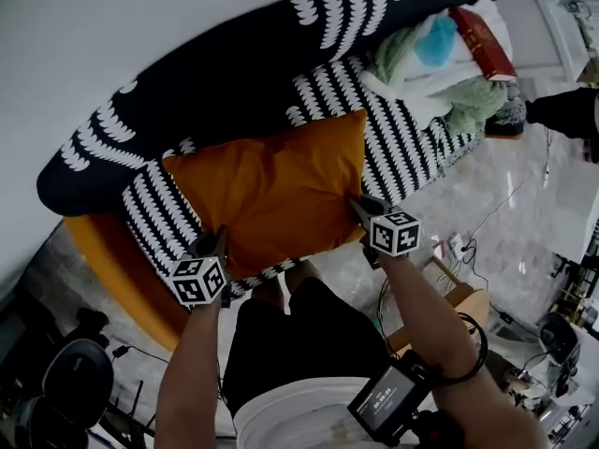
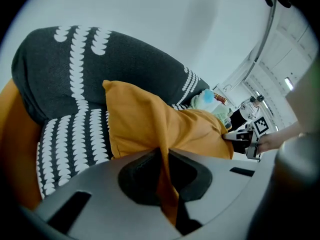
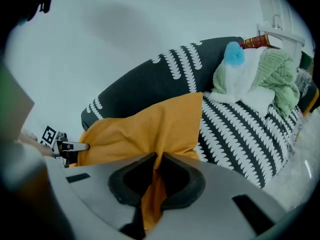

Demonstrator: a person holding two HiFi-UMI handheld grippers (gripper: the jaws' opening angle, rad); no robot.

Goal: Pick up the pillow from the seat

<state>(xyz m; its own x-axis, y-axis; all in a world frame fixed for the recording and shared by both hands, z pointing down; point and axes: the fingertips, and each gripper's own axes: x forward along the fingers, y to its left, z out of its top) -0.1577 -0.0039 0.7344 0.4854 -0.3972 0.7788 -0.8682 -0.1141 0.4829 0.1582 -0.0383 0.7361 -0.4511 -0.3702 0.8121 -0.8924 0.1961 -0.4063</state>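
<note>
An orange pillow lies on the black-and-white patterned seat of a sofa. My left gripper is at the pillow's near left corner, shut on a pinched fold of the orange cloth. At the near right corner my right gripper is shut on the pillow's cloth too. Each gripper view shows the pillow bunched up in front of the jaws, with the other gripper at its far end. The pillow's underside is hidden.
A pile of white, green and blue cloth and a red book sit at the seat's right end. The dark backrest runs behind the pillow. Cables and equipment lie on the pale floor to the right, and dark gear at lower left.
</note>
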